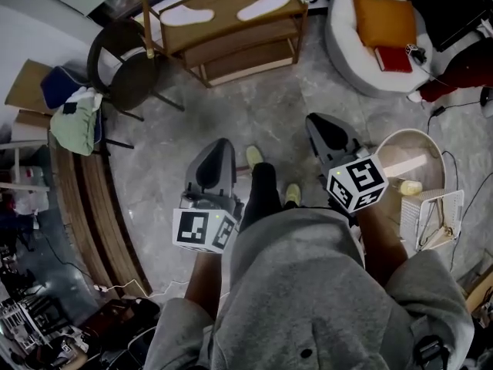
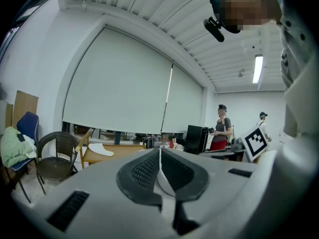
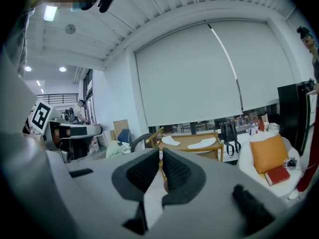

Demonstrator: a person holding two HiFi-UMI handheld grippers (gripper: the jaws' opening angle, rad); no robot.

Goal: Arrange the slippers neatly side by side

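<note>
Likely approach step: left gripper (image 1: 214, 160) and right gripper (image 1: 327, 132) pressed together, empty, well short of the rack (image 1: 227, 8), left slipper (image 1: 187, 14) and right slipper (image 1: 264, 5) apart toward its top shelf's ends; calls next for closing in, parting jaws.

- The head view looks steeply down from up high at the floor (image 1: 269, 106).
- Both gripper views look ahead, almost level, from low down.
- All three see the far wooden shelf (image 3: 185, 142).
</note>
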